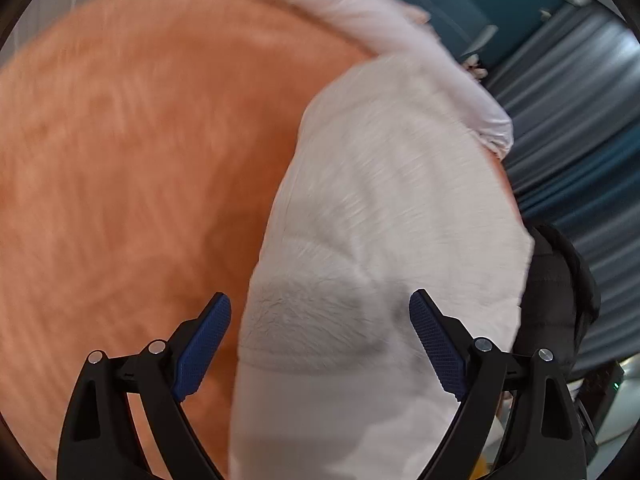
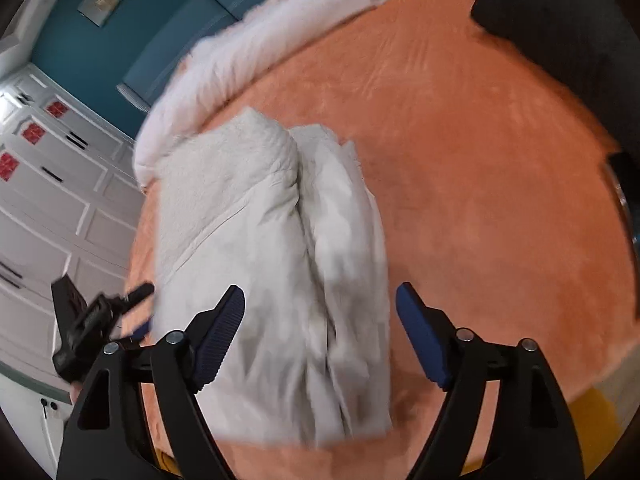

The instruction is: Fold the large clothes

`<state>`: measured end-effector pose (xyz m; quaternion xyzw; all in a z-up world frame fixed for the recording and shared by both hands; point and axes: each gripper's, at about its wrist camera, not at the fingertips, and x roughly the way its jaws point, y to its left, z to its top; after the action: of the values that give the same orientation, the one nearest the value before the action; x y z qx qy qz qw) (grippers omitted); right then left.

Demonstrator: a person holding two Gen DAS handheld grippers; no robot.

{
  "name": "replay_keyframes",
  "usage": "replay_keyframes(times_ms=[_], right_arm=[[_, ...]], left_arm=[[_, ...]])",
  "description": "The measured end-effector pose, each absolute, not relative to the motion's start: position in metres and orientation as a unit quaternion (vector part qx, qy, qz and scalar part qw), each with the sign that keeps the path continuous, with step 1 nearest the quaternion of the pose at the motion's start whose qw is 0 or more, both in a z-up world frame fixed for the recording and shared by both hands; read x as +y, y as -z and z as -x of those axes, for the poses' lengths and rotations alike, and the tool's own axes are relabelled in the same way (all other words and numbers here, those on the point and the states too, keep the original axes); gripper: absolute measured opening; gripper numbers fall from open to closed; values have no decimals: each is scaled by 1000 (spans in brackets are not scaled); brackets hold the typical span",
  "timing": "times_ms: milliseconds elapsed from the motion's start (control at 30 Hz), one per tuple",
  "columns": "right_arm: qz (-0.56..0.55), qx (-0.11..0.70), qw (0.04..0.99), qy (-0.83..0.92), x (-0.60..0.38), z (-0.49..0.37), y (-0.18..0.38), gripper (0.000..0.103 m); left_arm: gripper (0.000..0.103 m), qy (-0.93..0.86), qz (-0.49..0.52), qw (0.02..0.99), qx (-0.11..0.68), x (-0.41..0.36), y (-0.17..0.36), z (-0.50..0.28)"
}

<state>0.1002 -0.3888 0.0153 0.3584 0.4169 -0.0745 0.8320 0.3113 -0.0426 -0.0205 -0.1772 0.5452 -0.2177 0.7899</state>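
Observation:
A large white fleece garment [image 1: 384,216] lies folded in a long bundle on an orange bedspread [image 1: 140,160]. It also shows in the right wrist view [image 2: 272,264], with a fold line down its middle. My left gripper [image 1: 320,340] is open, its blue pads apart above the garment's near end. My right gripper [image 2: 320,332] is open above the garment's near end, holding nothing. The left gripper shows at the left of the right wrist view [image 2: 92,324], beside the garment's edge.
A pale pink blanket [image 2: 240,56] lies along the far edge of the bed. A black garment [image 2: 560,40] sits at the upper right, and black clothing [image 1: 556,300] is at the right of the left view. White wardrobe doors [image 2: 48,208] and a teal wall [image 2: 100,52] stand beyond.

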Motion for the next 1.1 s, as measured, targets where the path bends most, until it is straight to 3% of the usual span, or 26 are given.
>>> replay_keyframes(times_ms=[100, 200, 267, 300, 367, 467, 633, 733, 767, 933, 1100], right_arm=[[-377, 452, 806, 61, -392, -131, 19, 78], [-421, 460, 781, 23, -385, -148, 54, 78], [-420, 458, 784, 4, -377, -152, 54, 62], [-416, 455, 787, -6, -373, -153, 51, 55], [-409, 452, 792, -28, -367, -155, 40, 31], [-389, 454, 798, -70, -349, -148, 25, 25], [-377, 468, 787, -138, -306, -116, 28, 28], [-390, 474, 778, -132, -294, -100, 58, 51], [-408, 471, 772, -126, -298, -95, 60, 51], [-318, 442, 837, -44, -318, -72, -6, 54], [-289, 389, 874, -45, -322, -87, -53, 59]], left_arm=[[98, 225, 242, 769, 548, -36, 45, -314], [98, 241, 317, 733, 552, -23, 68, -312], [90, 248, 329, 731, 544, -17, 70, -308], [81, 252, 327, 733, 540, -14, 69, -305], [69, 260, 328, 738, 529, -6, 60, -294], [64, 254, 310, 758, 515, 13, 37, -270], [64, 207, 287, 791, 500, 73, 6, -218], [69, 150, 271, 798, 517, 94, 32, -196], [69, 136, 274, 803, 511, 99, 35, -190], [66, 131, 198, 864, 445, 82, -24, -181], [71, 154, 80, 920, 352, 39, -85, -174]])
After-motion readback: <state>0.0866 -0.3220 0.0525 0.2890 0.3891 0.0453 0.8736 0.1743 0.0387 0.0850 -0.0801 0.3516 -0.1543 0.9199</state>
